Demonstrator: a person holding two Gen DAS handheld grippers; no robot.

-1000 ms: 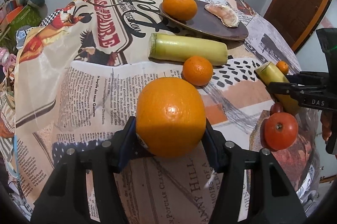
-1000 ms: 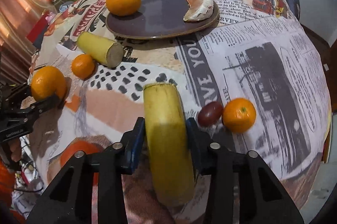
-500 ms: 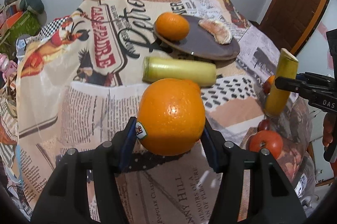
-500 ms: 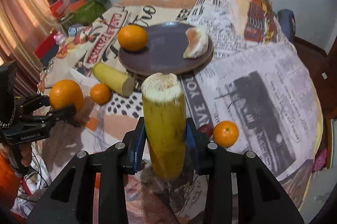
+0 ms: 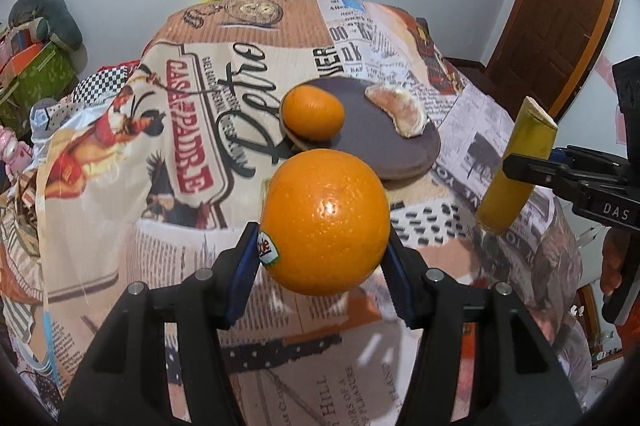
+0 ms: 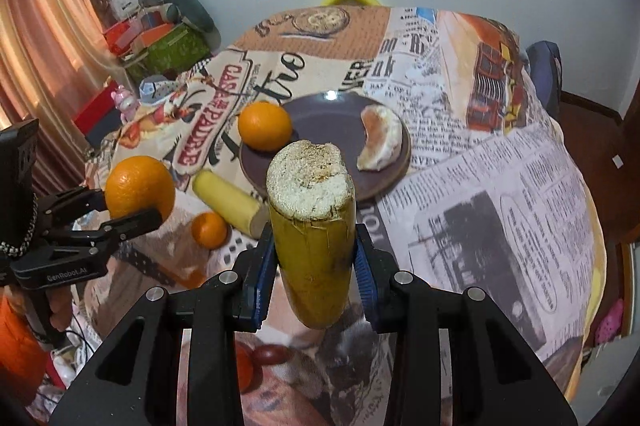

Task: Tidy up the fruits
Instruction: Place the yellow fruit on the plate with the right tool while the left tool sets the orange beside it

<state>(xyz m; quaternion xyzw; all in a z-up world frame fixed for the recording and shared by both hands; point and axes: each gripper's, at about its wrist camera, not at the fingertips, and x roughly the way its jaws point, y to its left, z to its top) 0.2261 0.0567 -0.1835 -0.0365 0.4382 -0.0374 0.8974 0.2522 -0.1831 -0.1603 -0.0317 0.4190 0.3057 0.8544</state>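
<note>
My left gripper [image 5: 320, 258] is shut on a big orange [image 5: 325, 222] with a sticker, held above the table; the same orange [image 6: 140, 186] shows at the left of the right wrist view. My right gripper [image 6: 314, 278] is shut on a yellow cut stalk piece [image 6: 312, 234] held upright, seen too as the stalk piece [image 5: 516, 166] at the right of the left wrist view. A dark plate [image 5: 380, 142] carries an orange [image 5: 314, 112] and a peeled citrus segment [image 5: 400, 110]. On the cloth lie a second stalk piece [image 6: 230, 200] and a small mandarin [image 6: 209, 229].
A printed cloth [image 6: 500, 186] covers the round table. A red tomato [image 6: 244, 366] and a dark red fruit [image 6: 272, 354] lie near the front edge under my right gripper. Boxes and toys [image 6: 160, 42] are stacked beyond the left side. A wooden door [image 5: 560, 6] is at the right.
Both grippers have risen with their loads, so the table looks farther and more wall shows. The stalk piece has tilted from lying forward to standing upright in the right gripper.
</note>
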